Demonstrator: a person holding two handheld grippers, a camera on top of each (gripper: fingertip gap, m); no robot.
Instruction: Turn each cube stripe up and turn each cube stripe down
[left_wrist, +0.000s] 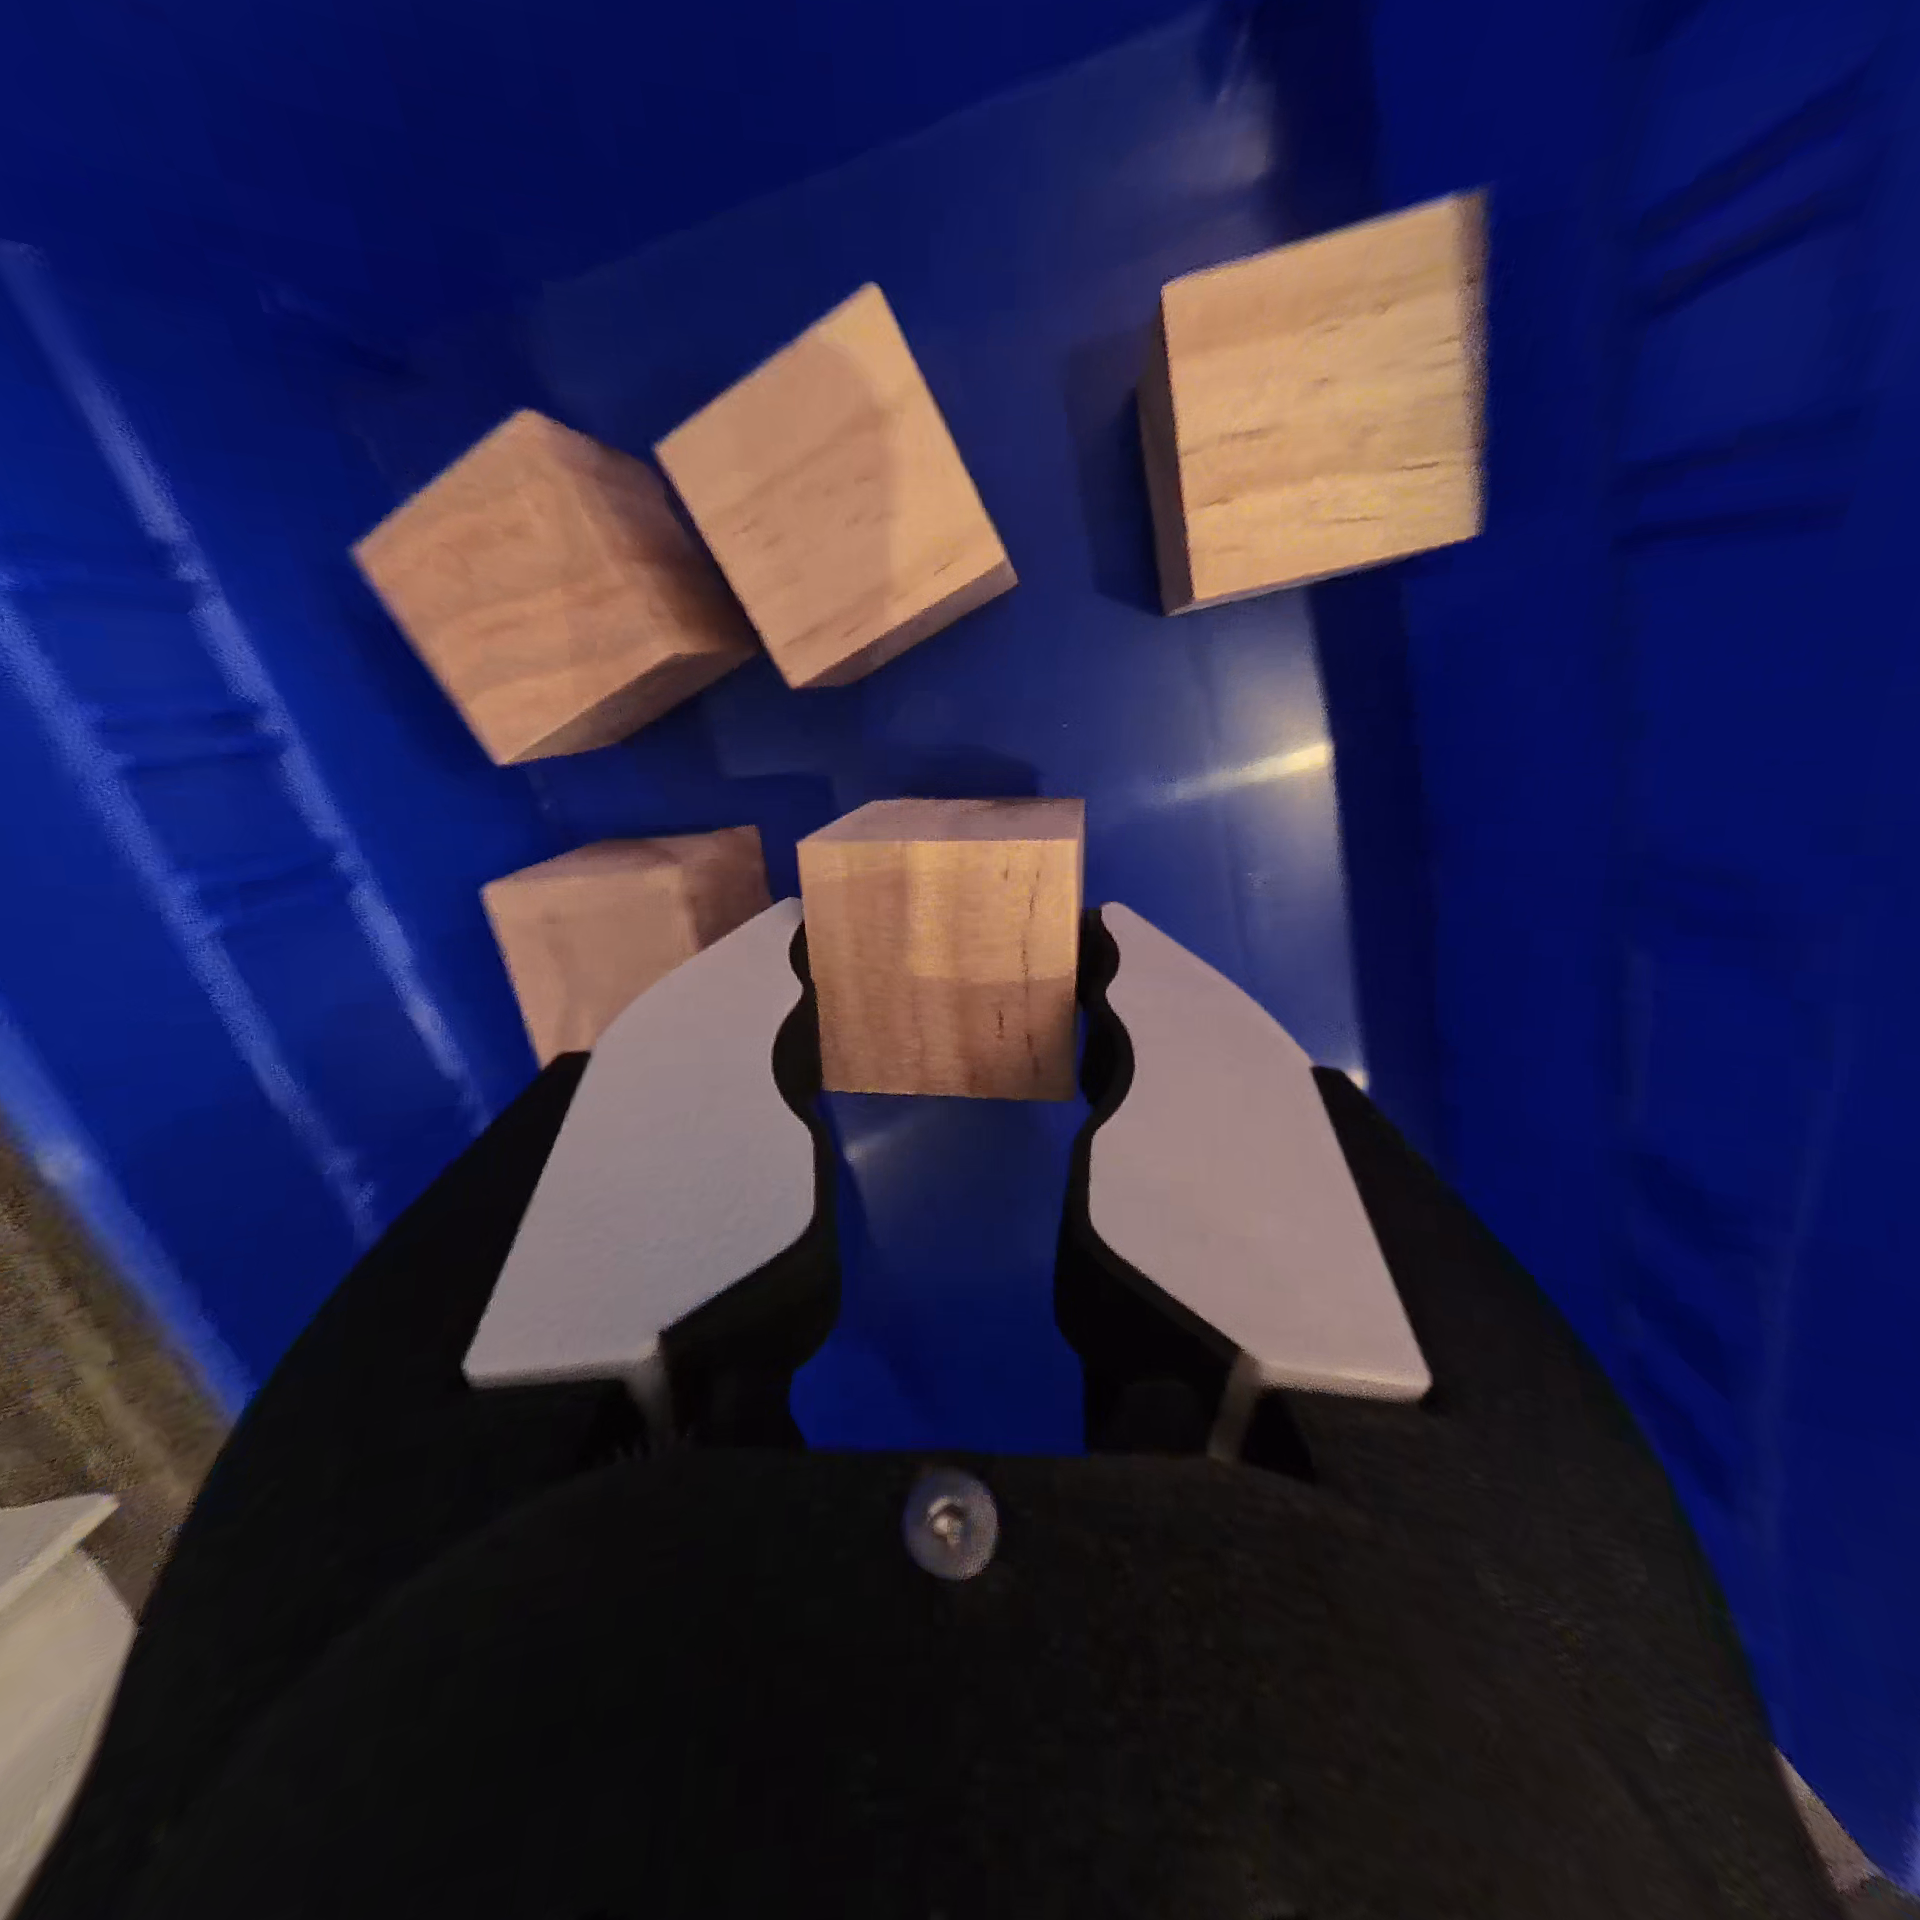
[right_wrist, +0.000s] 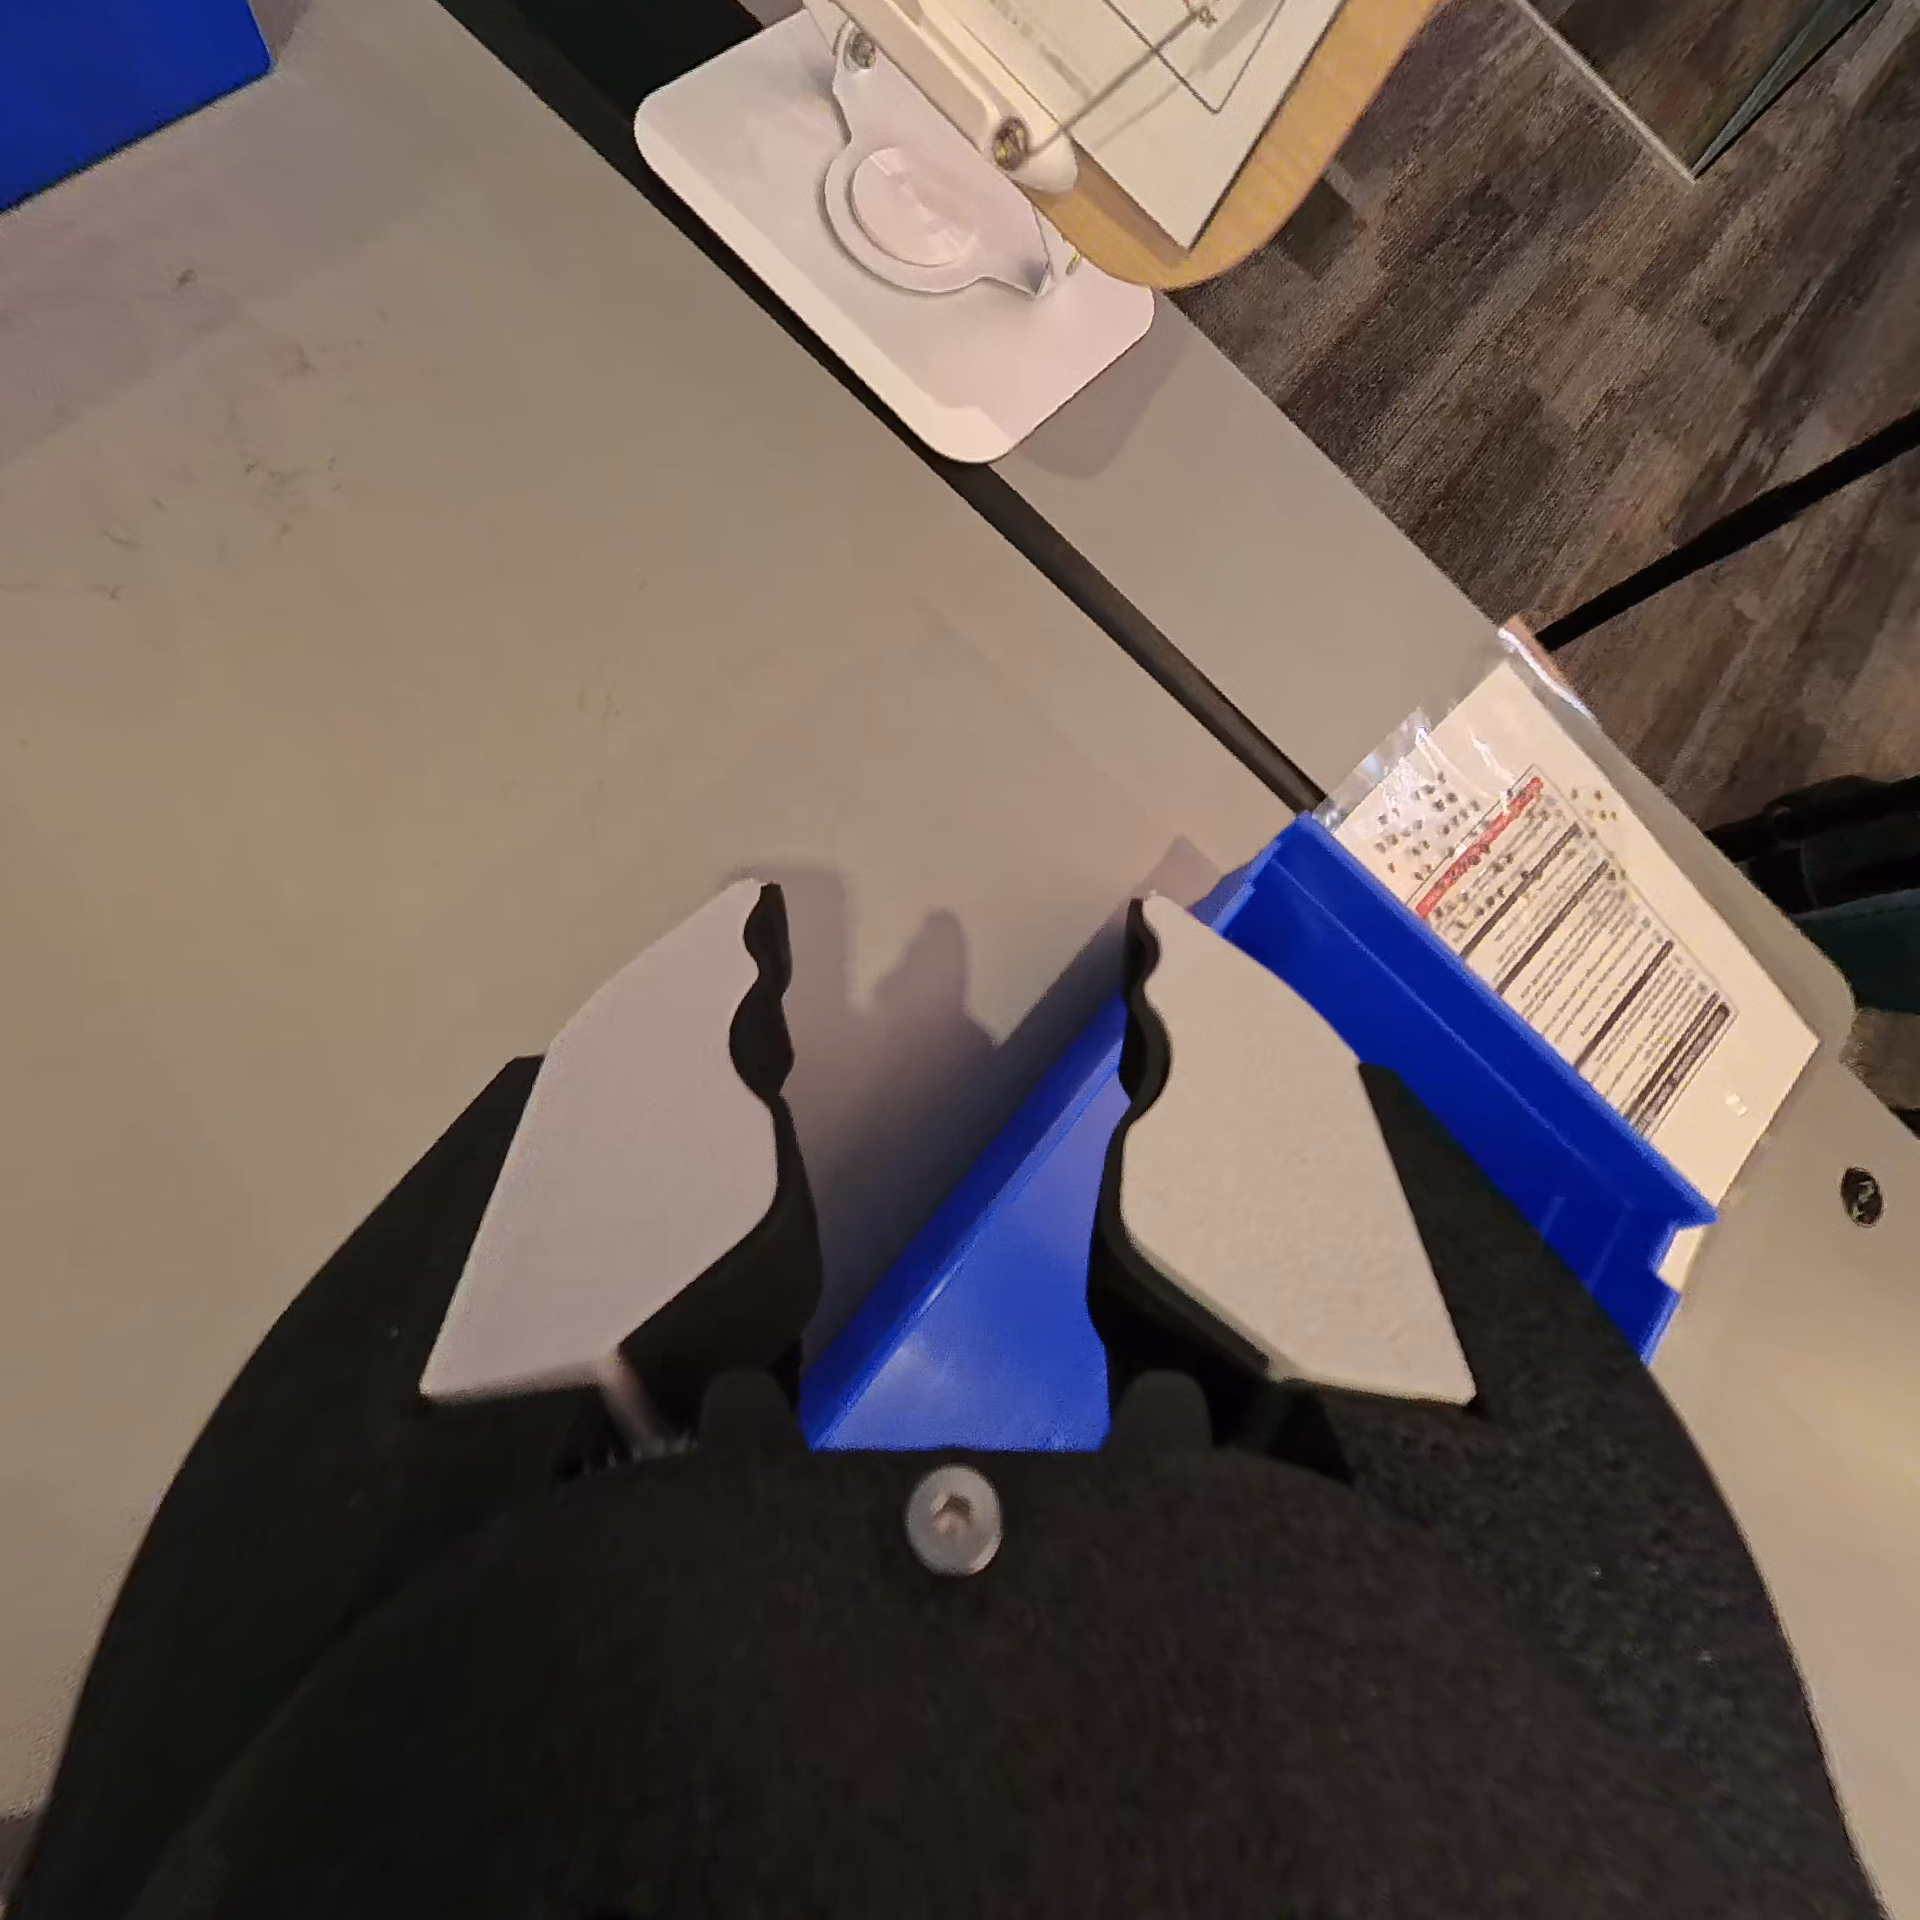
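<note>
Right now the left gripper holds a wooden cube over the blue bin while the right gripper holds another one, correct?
Not quite. In the right wrist view the right gripper is open and empty. The left gripper does hold a wooden cube over the blue bin.

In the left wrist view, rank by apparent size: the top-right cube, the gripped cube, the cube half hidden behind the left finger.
1. Top-right cube
2. Gripped cube, likely the same real size
3. Half-hidden cube, partly covered, so unsure
</note>
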